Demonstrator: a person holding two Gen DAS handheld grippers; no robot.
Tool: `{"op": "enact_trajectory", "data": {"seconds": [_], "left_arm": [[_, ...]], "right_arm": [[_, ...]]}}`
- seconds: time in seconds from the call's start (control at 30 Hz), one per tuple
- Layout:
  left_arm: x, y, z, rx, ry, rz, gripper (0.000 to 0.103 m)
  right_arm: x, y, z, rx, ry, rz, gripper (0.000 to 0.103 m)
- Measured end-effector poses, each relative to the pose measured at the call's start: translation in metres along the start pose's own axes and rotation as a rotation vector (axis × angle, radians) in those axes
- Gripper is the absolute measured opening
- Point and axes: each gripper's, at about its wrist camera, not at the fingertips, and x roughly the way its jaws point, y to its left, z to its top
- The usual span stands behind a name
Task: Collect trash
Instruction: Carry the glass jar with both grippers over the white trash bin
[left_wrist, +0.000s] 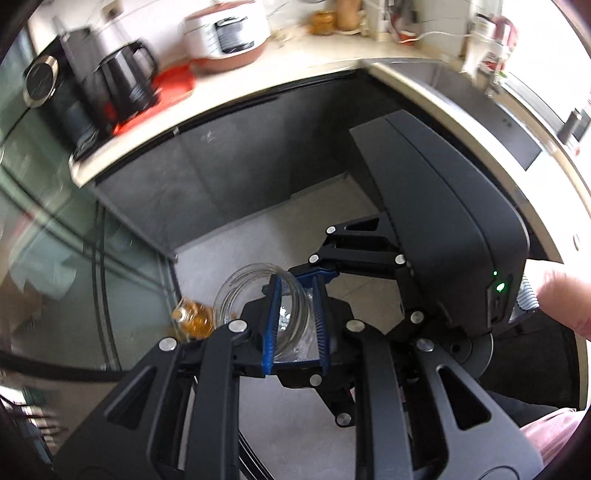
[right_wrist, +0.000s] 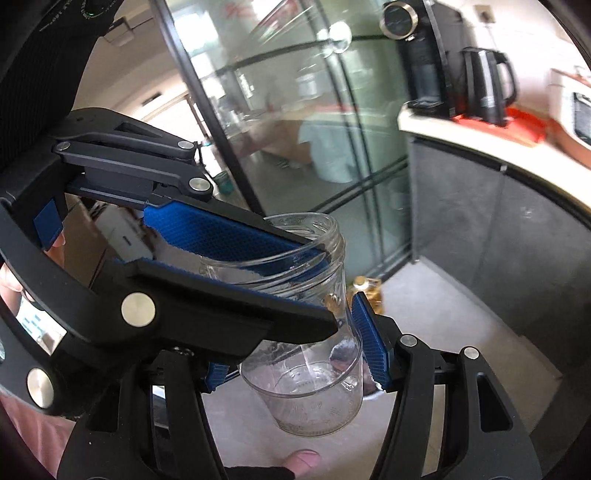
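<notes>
A clear glass jar (right_wrist: 317, 387) with a threaded mouth and no lid hangs above the floor, held by both grippers. My right gripper (right_wrist: 295, 354) is shut on the jar's body, with a blue pad (right_wrist: 369, 343) pressed against its right side. My left gripper (right_wrist: 325, 288) comes in from the upper left and pinches the jar's wall at the rim, one pad inside the mouth and one outside. In the left wrist view the jar's mouth (left_wrist: 251, 291) faces the camera and the left gripper (left_wrist: 295, 325) is shut on its rim. A few orange specks cling to the glass.
A bottle of amber liquid (left_wrist: 192, 321) stands on the tiled floor by a glass door (right_wrist: 295, 110). A curved counter (left_wrist: 295, 74) over grey cabinets carries a black kettle (left_wrist: 125, 85), a coffee machine (right_wrist: 417, 55) and a rice cooker (left_wrist: 225, 33). A person's hand (left_wrist: 565, 299) holds the right gripper.
</notes>
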Motion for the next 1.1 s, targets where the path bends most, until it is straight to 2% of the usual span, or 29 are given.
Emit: {"op": "enact_trajectory", "data": {"seconds": [0.13,0.3,0.5,0.67,0.9,1.1], "left_arm": [[0.019,0.038,-0.022,-0.070,0.032,-0.007,0.016],[0.057,0.071,-0.047,-0.162,0.073,-0.004,0.016],[0.115,0.101,-0.073,-0.253,0.111,0.014,0.016],[0.183,0.128,-0.102,-0.343,0.112,0.018,0.017],[0.306,0.155,-0.154,-0.374,0.118,0.042,0.017],[0.400,0.164,-0.192,-0.352,0.124,0.079,0.018]], "right_arm": [[0.047,0.002,0.005,-0.004,0.046,0.053,0.060],[0.092,-0.002,-0.007,0.000,0.103,0.120,0.060],[0.154,-0.026,-0.027,0.003,0.152,0.199,0.060],[0.213,-0.055,-0.053,-0.002,0.185,0.238,0.060],[0.310,-0.102,-0.125,-0.001,0.208,0.252,0.060],[0.384,-0.142,-0.180,0.023,0.190,0.235,0.060]]}}
